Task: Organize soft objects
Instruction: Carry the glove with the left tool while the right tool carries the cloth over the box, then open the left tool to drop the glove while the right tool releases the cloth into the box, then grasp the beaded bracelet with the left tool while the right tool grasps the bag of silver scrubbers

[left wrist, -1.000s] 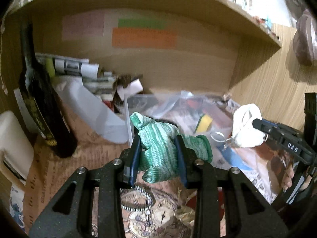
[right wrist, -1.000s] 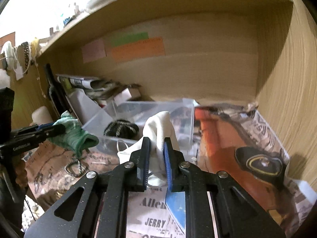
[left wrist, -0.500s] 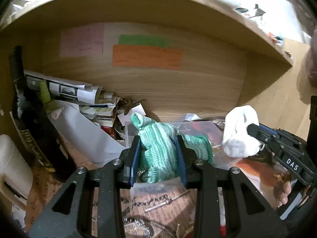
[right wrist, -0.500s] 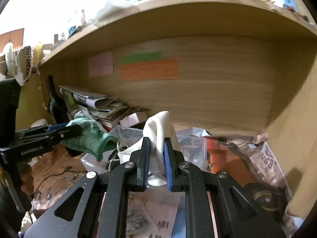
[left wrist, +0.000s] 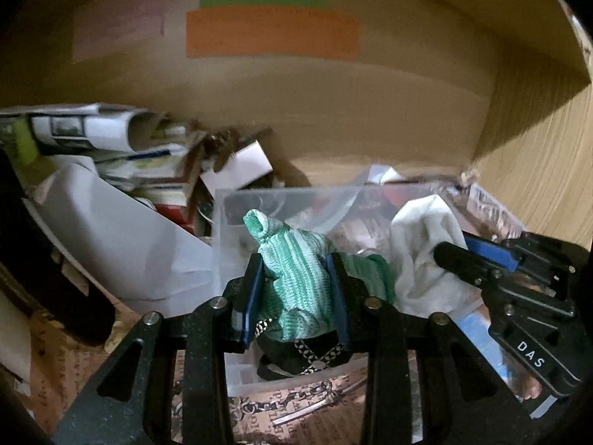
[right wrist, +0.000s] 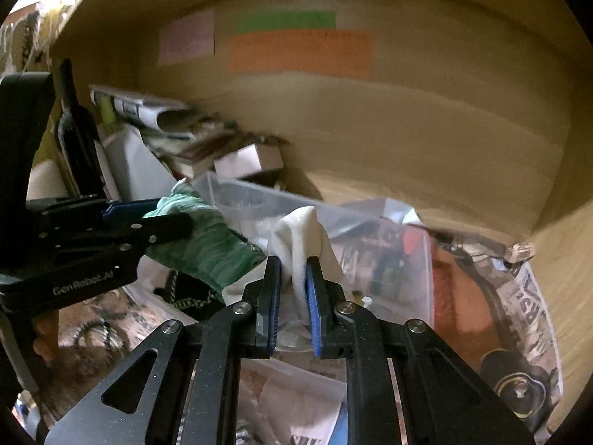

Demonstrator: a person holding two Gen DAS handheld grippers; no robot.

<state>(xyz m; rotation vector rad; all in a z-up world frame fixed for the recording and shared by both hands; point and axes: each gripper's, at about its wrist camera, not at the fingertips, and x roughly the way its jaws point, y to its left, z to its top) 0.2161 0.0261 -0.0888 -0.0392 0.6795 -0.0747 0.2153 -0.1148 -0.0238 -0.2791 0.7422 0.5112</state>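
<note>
A wooden shelf alcove closes in the scene, its back panel (left wrist: 370, 104) carrying a pink, a green and an orange paper label (left wrist: 272, 33). The shelf floor is lined with printed newspaper (right wrist: 526, 319) and crowded: rolled papers and small boxes (left wrist: 122, 148) pile up at the left beside a dark glass bottle (right wrist: 76, 137), and a clear plastic bin (left wrist: 237, 215) sits in the middle.

The left gripper (left wrist: 294, 293) is clenched on a green-and-white knitted glove (left wrist: 300, 274), the fabric bunched between the pads with a finger tip poking up above them. It hangs over the near end of the bin, above a dark patterned strap or cord (left wrist: 307, 348) already lying inside. The right gripper (right wrist: 292, 289) pinches a white cloth (right wrist: 300, 233), perhaps another glove or a sock, by a fold, so the rest drapes down either side of the jaws. It too is over the bin, just beside the green glove; in the left wrist view the two fabrics look to touch or nearly so.

Both pieces seem to be held high and pinched mid-body so they clear the bin's rim and can drop in loosely, which suggests the bin is the collecting place for the soft things. Neither is released yet. With the grippers so close, one could snag the other's fabric on opening.

The light is dim and yellowish and the alcove's edges blur, so small items in the bin cannot be identified.
</note>
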